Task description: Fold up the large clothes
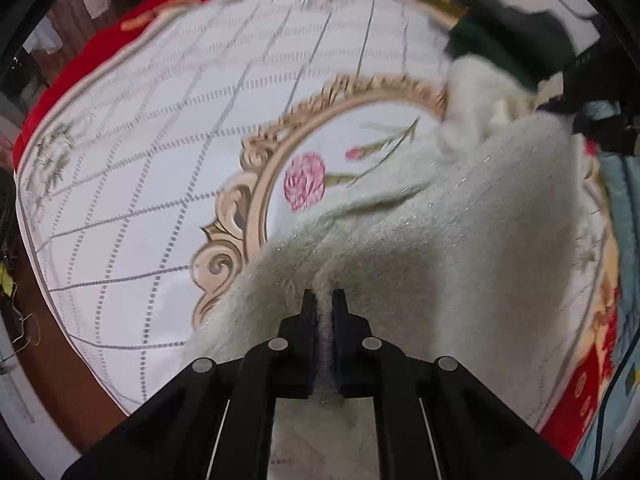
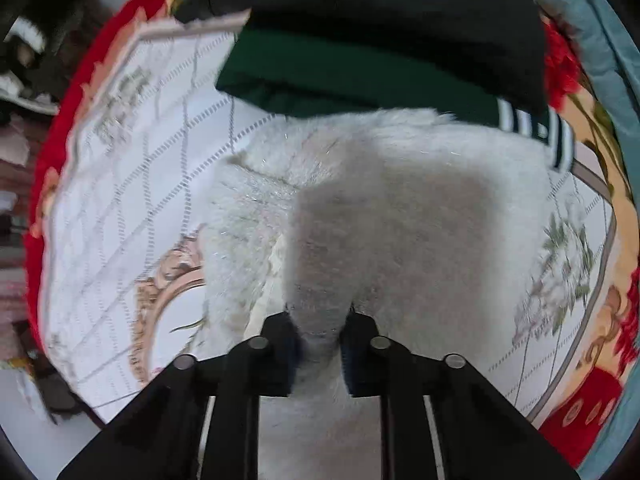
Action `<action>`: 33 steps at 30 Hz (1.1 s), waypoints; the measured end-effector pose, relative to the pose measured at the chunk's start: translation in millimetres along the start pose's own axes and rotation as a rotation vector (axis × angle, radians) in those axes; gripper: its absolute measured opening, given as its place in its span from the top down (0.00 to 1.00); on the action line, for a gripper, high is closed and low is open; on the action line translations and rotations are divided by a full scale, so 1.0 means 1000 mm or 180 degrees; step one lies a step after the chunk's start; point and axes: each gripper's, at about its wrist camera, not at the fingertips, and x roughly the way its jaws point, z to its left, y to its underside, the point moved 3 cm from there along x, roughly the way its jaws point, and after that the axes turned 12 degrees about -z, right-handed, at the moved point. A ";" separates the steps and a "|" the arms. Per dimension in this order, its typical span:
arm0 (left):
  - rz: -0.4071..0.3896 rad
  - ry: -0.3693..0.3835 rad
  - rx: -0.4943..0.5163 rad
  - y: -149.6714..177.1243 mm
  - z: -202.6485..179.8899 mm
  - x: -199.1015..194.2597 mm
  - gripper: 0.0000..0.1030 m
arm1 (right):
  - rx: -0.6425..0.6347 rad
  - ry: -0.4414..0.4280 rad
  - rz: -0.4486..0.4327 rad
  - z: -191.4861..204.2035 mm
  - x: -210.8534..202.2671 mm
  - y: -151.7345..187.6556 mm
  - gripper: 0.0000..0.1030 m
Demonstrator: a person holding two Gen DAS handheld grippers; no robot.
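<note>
Fluffy white knit garment [image 1: 460,232] is pinched by both black tongs, left tongs [image 1: 324,300] nearly closed, right tongs [image 2: 320,320] slightly wider, above a floral quilted bed [image 1: 160,140].

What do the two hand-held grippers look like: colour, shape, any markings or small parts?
The left hand-held gripper and right hand-held gripper look the same: matte black, with two flat, straight fingers on angled black linkage arms. Each shows four round silver pins at the joints and thin pale lines along the arms. The right one's inner pads look dark blue. No sleeves or cables attached to them are visible.
</note>
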 end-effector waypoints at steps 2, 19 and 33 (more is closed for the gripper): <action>-0.0074 0.0095 -0.0080 -0.005 0.002 -0.022 0.97 | 0.0102 -0.0104 -0.0079 -0.010 -0.022 0.002 0.84; 0.0263 -0.0313 -0.0640 -0.005 0.077 0.062 0.96 | -0.0697 -0.0063 0.0191 0.115 0.068 -0.005 0.78; -0.0091 -0.0147 -0.0739 -0.018 0.057 0.029 0.09 | 0.0780 -0.0714 -0.0414 -0.105 -0.011 0.010 0.19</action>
